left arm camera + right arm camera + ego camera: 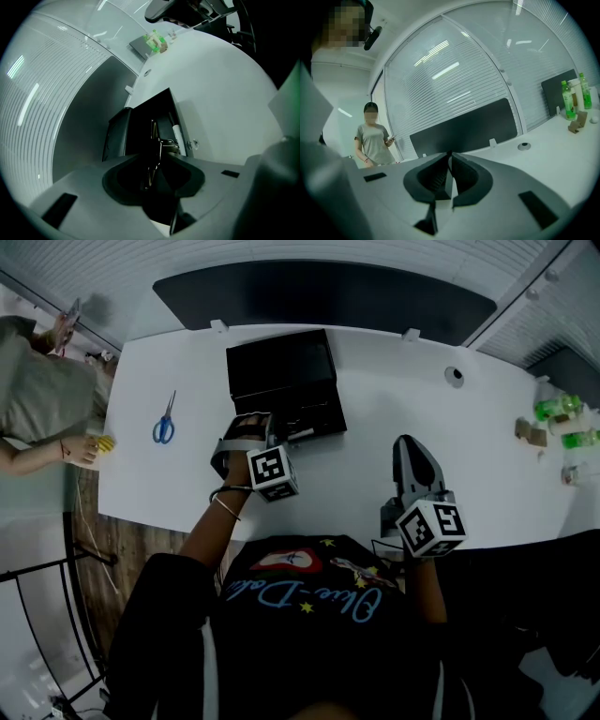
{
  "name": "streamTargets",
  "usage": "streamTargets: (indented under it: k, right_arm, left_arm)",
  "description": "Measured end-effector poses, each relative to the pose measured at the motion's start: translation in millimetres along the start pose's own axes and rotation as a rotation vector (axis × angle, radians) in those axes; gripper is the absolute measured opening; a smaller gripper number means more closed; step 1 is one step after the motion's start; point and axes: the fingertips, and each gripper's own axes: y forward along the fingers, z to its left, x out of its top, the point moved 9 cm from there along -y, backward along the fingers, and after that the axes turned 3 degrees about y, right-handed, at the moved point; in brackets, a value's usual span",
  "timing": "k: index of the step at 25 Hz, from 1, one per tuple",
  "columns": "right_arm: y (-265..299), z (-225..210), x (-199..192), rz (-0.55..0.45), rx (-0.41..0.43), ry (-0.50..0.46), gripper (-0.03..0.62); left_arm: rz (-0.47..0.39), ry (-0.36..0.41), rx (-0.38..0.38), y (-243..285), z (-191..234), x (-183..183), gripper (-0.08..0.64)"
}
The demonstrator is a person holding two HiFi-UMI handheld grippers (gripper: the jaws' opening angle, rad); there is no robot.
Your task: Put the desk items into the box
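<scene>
Blue scissors (164,423) lay at the left of the white bench (394,399), well apart from the open black box (281,371). The left tongs (249,423) hung spread over the box, a black clip (157,143) between them. The right tongs (408,442), pressed together, held nothing.

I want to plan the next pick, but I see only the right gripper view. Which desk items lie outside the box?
Observer: Blue scissors lie on the white desk, left of the black box.
Operator: Is the box open?
Observer: Yes; what looks like a white pen lies inside.
Operator: Where is the left hand-held gripper?
Observer: Over the box, jaws apart, with what looks like a binder clip between them.
</scene>
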Motion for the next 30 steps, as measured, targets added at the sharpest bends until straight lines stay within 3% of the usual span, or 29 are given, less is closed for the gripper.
streamTargets:
  k: [17,23,30]
  right_arm:
    - [-9.9,-7.1,-0.1,-0.021,-0.015,0.022,0.035]
    - [-11.0,-3.6,1.9,-0.02,-0.015,0.014,0.035]
    - [-13.6,1.0,1.2,-0.018,-0.008,0.007,0.035]
  left_arm:
    - [-0.003,-0.006,-0.077,-8.8,10.2,-2.1,0.179]
    - [-0.032,-0.015,-0.028,-18.2,10.8,3.8,0.179]
    - [-0.076,-0.023,0.076,-32.4,16.6,7.1,0.061]
